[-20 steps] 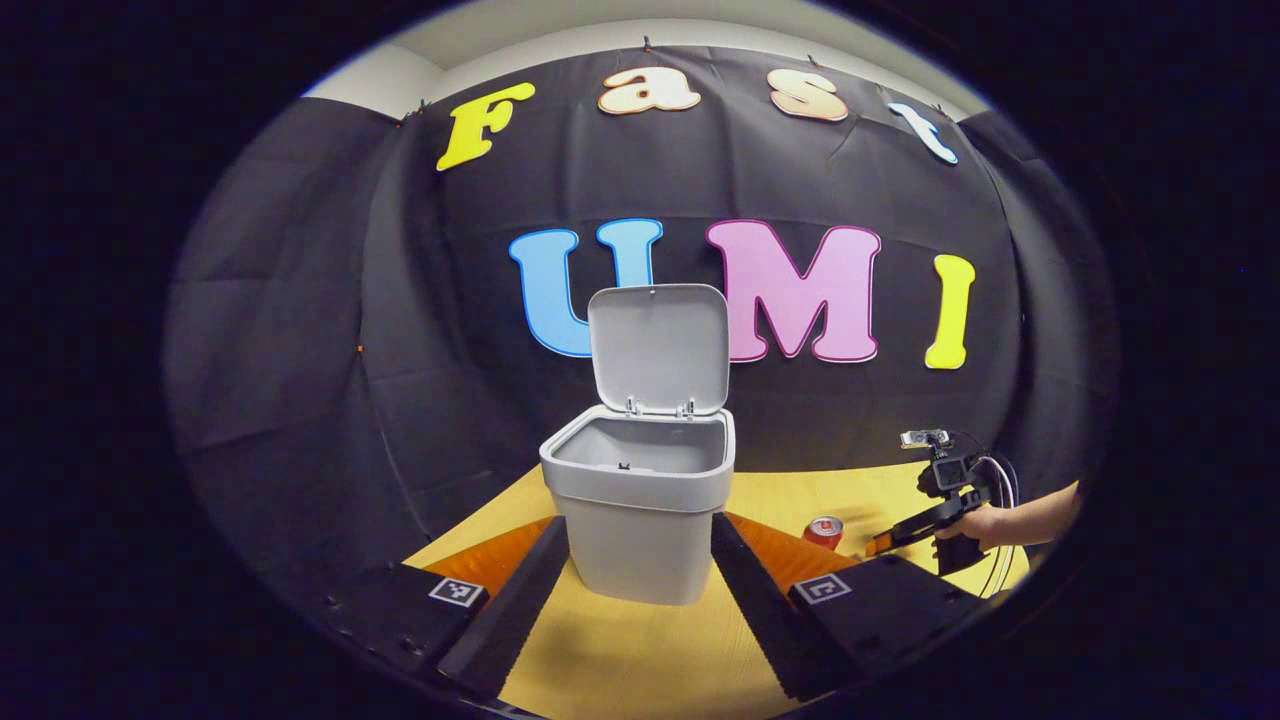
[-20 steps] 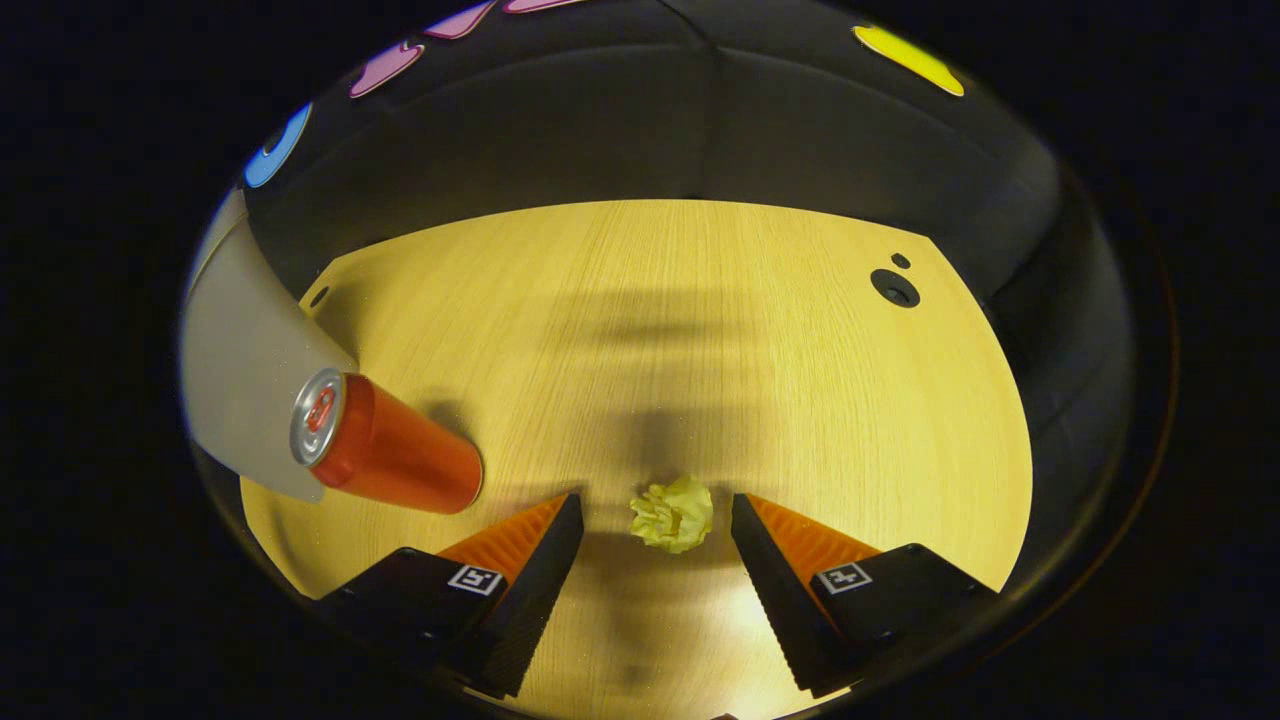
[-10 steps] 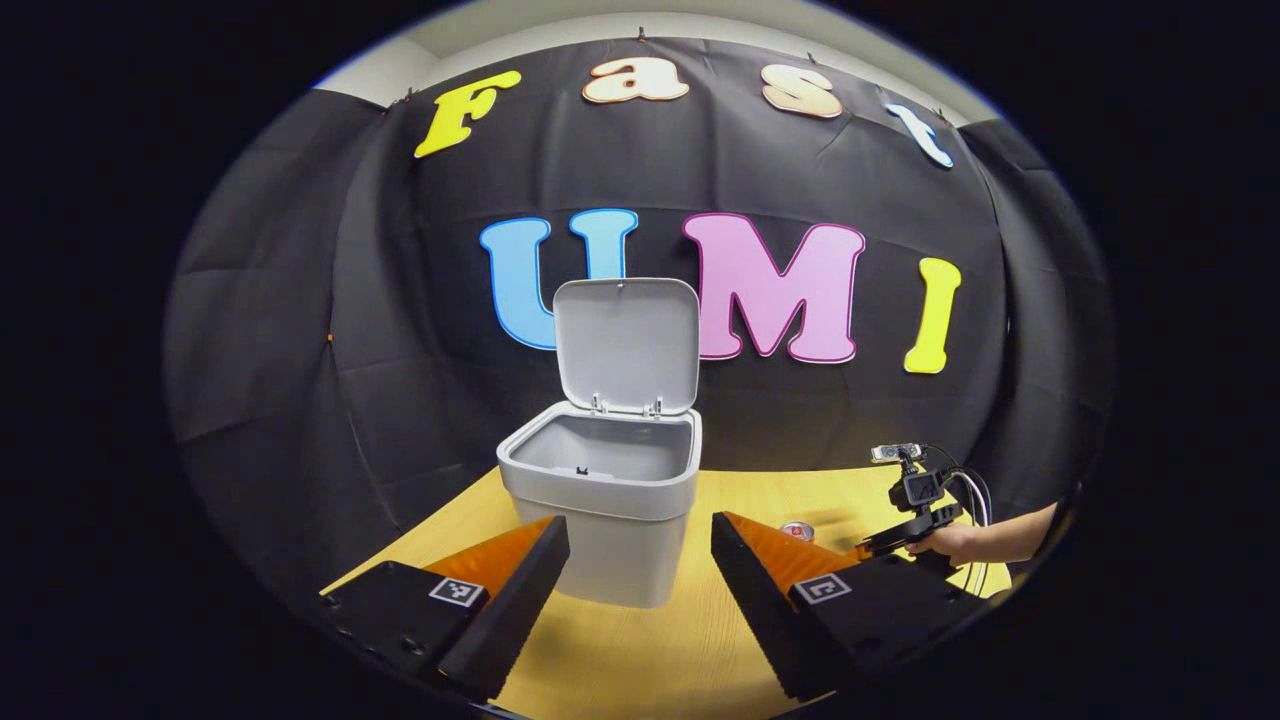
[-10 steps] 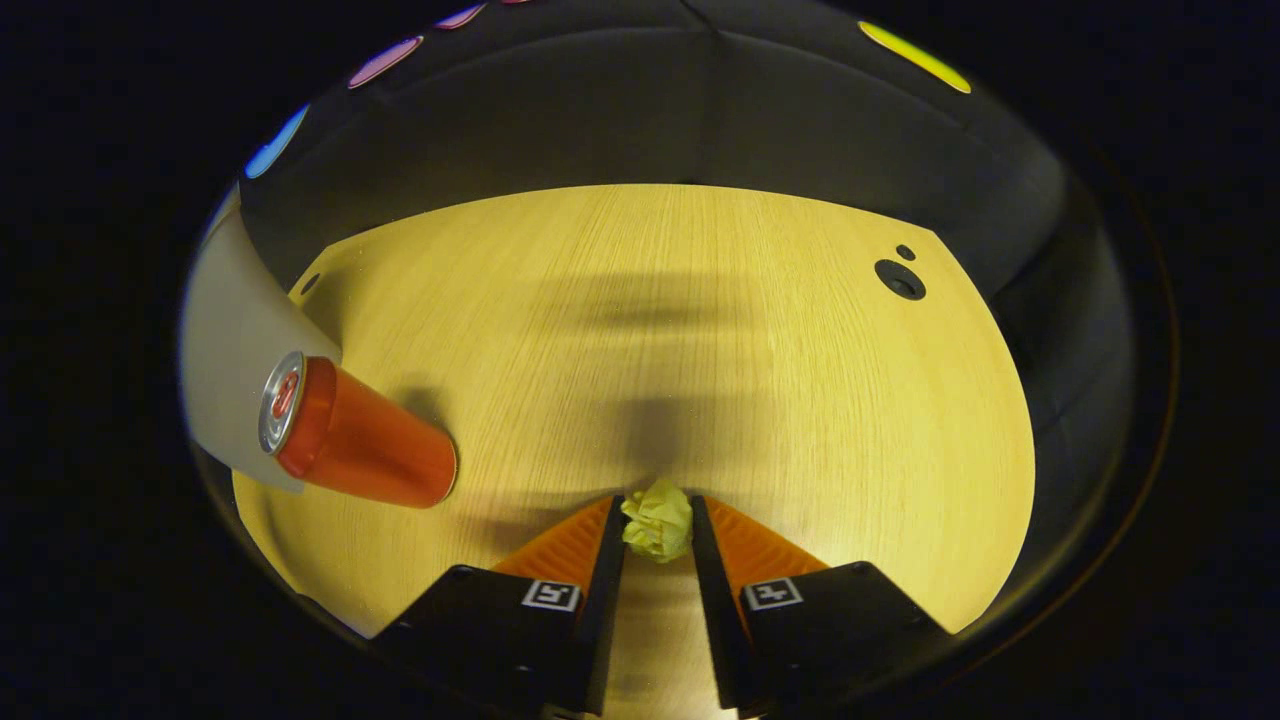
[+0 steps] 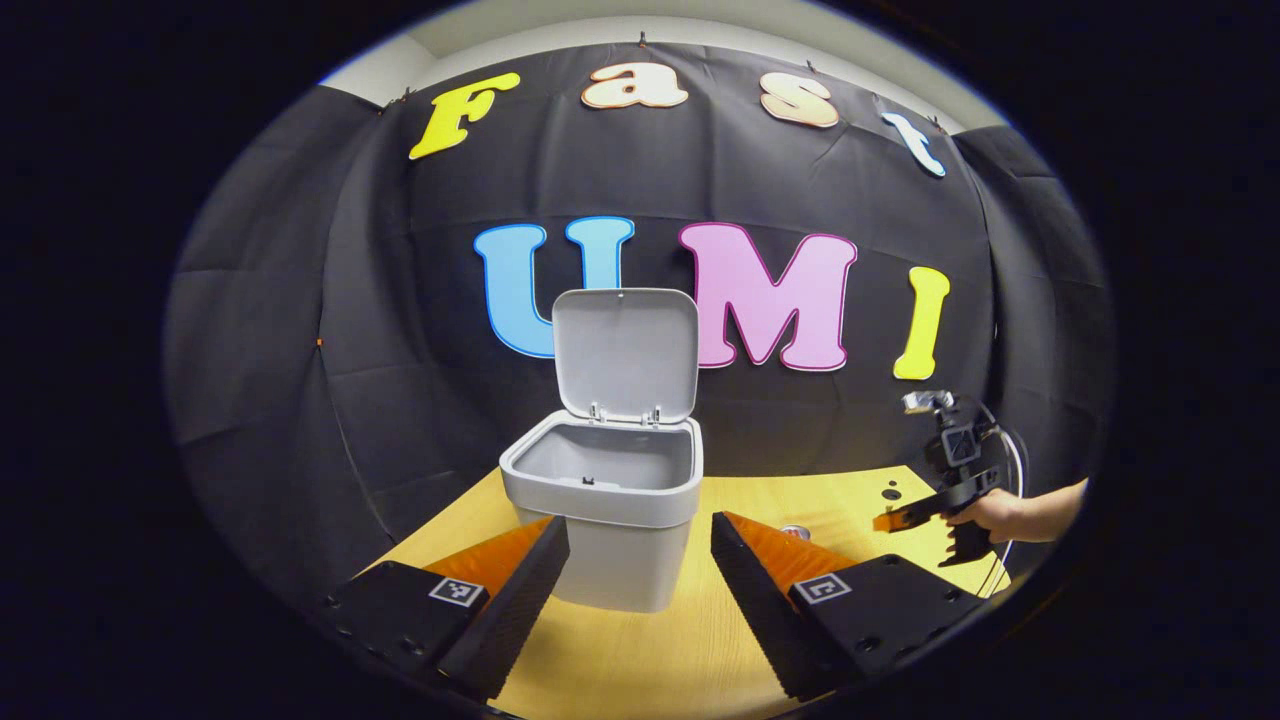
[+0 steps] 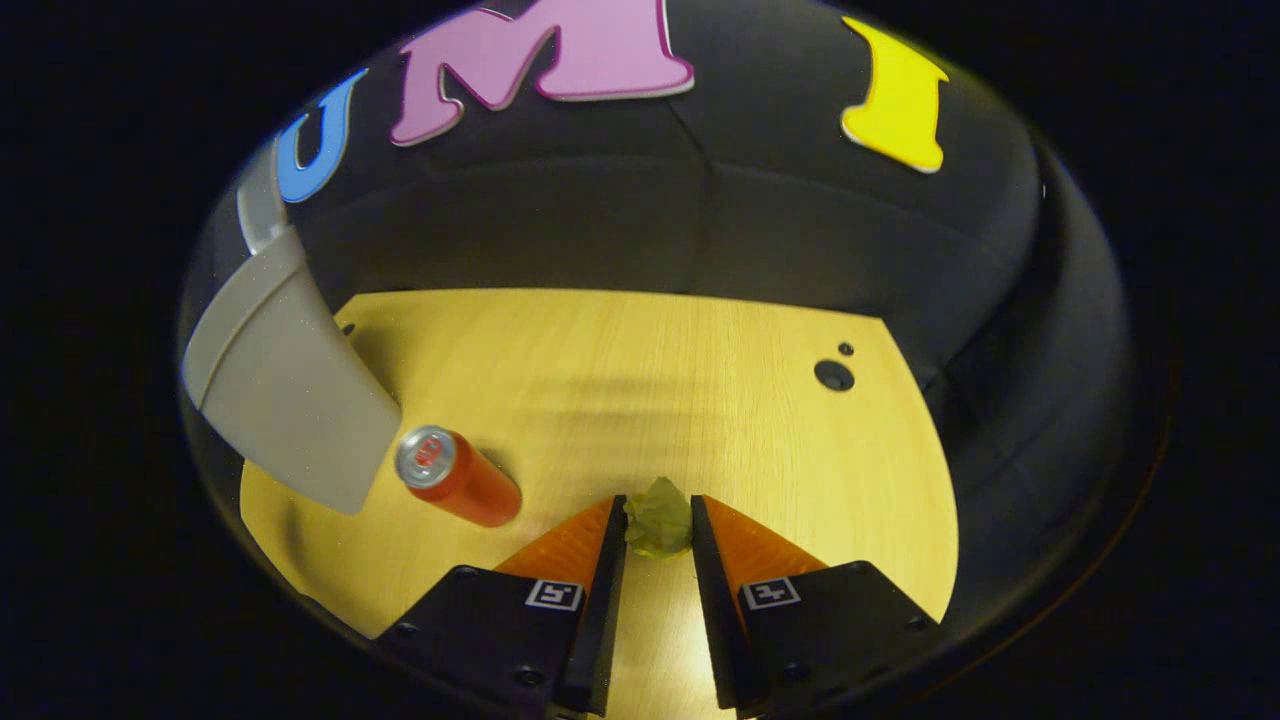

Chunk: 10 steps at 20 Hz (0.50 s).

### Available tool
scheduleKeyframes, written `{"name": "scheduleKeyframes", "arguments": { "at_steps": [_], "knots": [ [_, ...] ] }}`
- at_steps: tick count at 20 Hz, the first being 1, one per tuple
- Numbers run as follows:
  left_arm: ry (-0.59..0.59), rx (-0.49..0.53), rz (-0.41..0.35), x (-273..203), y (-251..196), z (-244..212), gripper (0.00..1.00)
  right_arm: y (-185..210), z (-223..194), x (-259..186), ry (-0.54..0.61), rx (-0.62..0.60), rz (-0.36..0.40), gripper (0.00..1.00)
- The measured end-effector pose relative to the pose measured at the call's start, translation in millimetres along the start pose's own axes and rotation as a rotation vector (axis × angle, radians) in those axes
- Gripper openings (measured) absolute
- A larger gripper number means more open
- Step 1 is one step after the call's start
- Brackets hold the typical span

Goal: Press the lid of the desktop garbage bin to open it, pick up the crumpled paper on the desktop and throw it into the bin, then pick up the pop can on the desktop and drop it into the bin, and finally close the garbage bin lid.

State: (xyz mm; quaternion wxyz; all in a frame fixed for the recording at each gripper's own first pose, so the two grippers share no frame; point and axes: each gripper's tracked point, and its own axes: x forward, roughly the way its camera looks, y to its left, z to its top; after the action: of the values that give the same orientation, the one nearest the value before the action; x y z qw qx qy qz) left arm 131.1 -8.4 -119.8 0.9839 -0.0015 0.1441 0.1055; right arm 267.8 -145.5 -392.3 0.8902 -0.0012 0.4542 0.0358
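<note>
Two hand-held grippers: right hand-held gripper (image 6: 657, 520) pinching crumpled paper (image 6: 659, 518), left hand-held gripper (image 5: 640, 535) spread; no legible writing.

One garbage bin (image 5: 610, 520) is counted, with one lid (image 5: 625, 352). One pop can (image 6: 458, 477) is counted on the one desktop (image 6: 640, 400), and one crumpled paper (image 6: 659, 518). Two grippers are counted, left gripper (image 5: 630, 590) and right gripper (image 6: 657, 545), plus one hand (image 5: 1000, 512).

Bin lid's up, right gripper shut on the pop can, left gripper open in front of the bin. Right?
One slip: the right gripper is shut on the crumpled paper, not the pop can, which stands on the desktop, per the right gripper view. Bin lid up and left gripper open hold.
</note>
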Motion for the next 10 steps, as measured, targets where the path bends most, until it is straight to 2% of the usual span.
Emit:
{"name": "scheduleKeyframes", "arguments": {
  "at_steps": [3,6,8,10],
  "knots": [
    [-0.013,-0.023,-0.013,-2,12,4,0.96,29,44,-48,-0.124,-0.047,0.039,0.43],
    [-0.022,-0.028,-0.032,-7,24,4,0.96,83,86,-86,-0.219,-0.084,0.113,0.42],
    [-0.034,-0.032,-0.053,-15,31,9,0.96,122,117,-107,-0.299,-0.163,0.147,0.43],
    [-0.051,-0.028,-0.065,-22,40,13,0.96,173,138,-123,-0.347,-0.199,0.223,0.43]
  ]
}}
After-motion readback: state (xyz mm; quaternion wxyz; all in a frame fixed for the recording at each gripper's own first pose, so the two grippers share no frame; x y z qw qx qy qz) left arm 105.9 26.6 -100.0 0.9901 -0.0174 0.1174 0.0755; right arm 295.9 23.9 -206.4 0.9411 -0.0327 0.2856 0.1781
